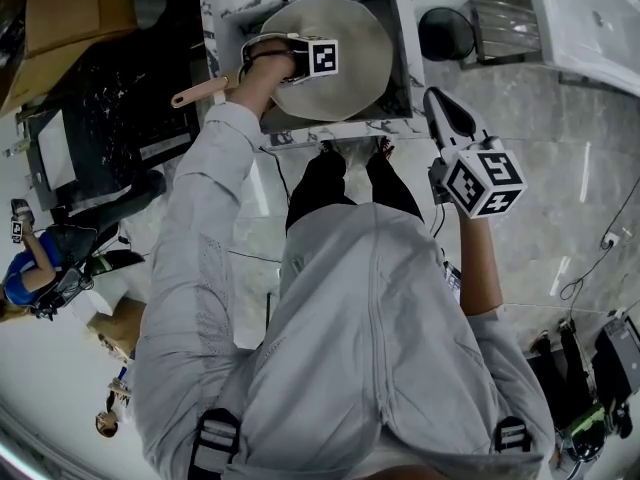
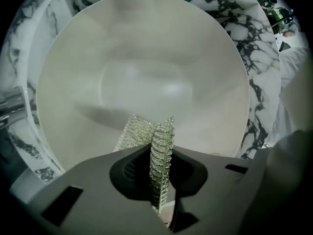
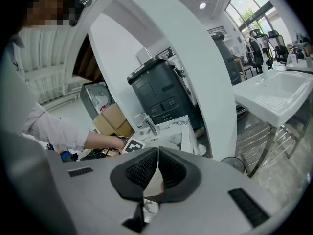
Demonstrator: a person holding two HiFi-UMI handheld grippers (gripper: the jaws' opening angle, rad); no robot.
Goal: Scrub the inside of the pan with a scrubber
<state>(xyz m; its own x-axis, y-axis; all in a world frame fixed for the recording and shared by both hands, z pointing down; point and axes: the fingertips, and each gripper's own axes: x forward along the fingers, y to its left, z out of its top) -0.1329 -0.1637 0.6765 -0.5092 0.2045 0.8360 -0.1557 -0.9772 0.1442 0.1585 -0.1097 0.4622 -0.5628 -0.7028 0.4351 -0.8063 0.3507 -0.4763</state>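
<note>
Clamping the scrubber [image 2: 141, 131] in my left claw [image 2: 161, 148] so its mesh jutted toward the pan [image 2: 146, 67] sitting in the marble sink [image 2: 261, 77], I held that arm stretched forward over it, my right claw [image 3: 157, 155] pinched shut on nothing, elbow bent, well aside.

You're on a glossy pale stone floor [image 1: 560, 168], at a marble-veined counter [image 2: 261, 67]. To your right is a white basin [image 3: 274, 94] on metal legs. A dark grey unit [image 3: 161, 94] stands by a white arch [image 3: 195, 58], with cardboard boxes [image 3: 115, 119] beside it. Big windows [image 3: 247, 9] at the far end, one ceiling spot [image 3: 202, 5] lit.
</note>
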